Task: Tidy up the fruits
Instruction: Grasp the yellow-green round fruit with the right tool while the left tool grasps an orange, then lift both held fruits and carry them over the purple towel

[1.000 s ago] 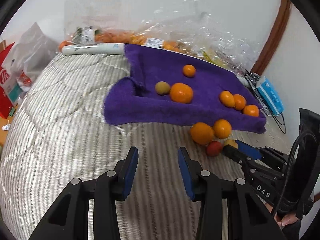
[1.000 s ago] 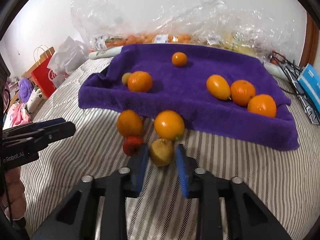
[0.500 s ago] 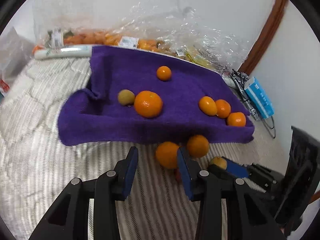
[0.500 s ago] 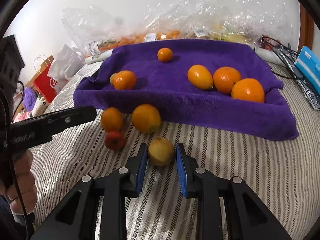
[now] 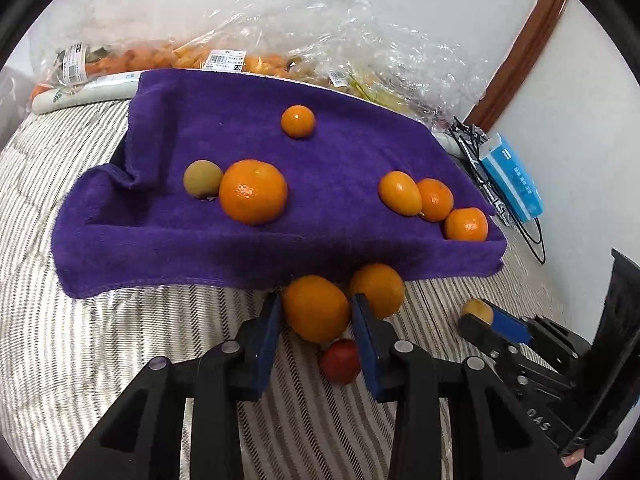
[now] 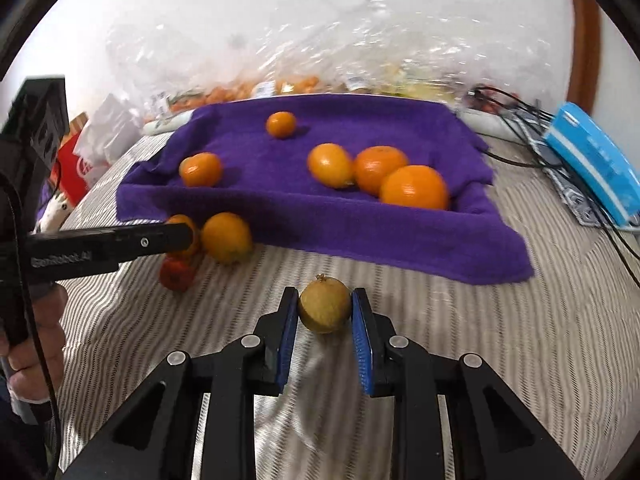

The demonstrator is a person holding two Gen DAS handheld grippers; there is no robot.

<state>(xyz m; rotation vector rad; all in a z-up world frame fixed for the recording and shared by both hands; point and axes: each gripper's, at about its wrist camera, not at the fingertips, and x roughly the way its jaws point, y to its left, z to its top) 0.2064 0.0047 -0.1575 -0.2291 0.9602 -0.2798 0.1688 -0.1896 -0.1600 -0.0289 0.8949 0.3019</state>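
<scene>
Orange-skinned and round, the big orange (image 5: 316, 307) sits on the striped bed cover (image 5: 120, 340) right at the near edge of the purple towel (image 5: 240, 248), and the left gripper (image 5: 316, 334) has its blue pads on either side of it, so the fruit is squarely between the fingers. Looks like the pads are touching or close to it, but I can't tell if it's properly squeezed or just bracketed. A second orange (image 5: 378, 290) is tucked just behind the right finger and a small red fruit (image 5: 341, 361) lies just below the pads, so the approach is tight, probably why the fingers come in straight from the front. Over on the other side, the right gripper (image 6: 325, 332) is clamped around a brownish-yellow fruit (image 6: 325, 304), stem end up, pads pressing both flanks, and it's held near the bed, just short of the towel. My guess is both are headed for the towel, where six fruits already sit: a trio of oranges (image 6: 380, 174) clustered near the right edge, a lone small one (image 5: 298, 121) toward the back, and a bigger one (image 5: 253, 192) touching a greenish fruit (image 5: 202, 178). Crinkly plastic bags (image 5: 320, 48) of produce line the wall behind, and a blue box (image 6: 592, 164) sits off to the right.
</scene>
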